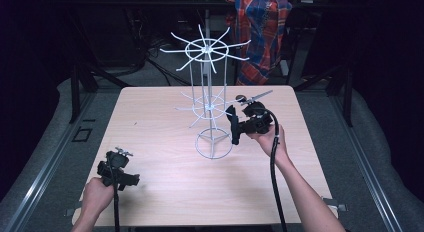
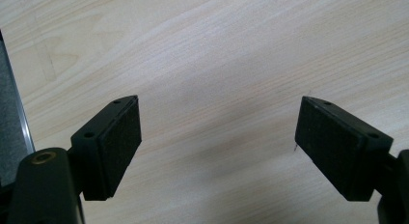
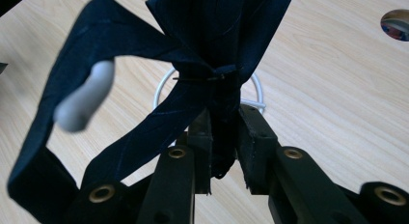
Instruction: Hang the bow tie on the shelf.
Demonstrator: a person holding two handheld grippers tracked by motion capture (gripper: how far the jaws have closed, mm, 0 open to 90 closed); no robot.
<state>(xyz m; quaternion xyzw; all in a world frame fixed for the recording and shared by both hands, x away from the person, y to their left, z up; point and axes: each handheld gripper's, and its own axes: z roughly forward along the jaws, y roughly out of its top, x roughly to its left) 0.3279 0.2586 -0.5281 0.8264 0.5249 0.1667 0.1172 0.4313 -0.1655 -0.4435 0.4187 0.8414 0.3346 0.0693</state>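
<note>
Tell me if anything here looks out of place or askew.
Nothing looks damaged or spilled. The white wire rack stands upright on the table. The right gripper is shut on a dark navy fabric piece beside the rack; the left gripper sits open over bare tabletop.

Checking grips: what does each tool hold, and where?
Right tool: dark fabric strip, pinched below its tied middle. Left tool: nothing, open.
</note>
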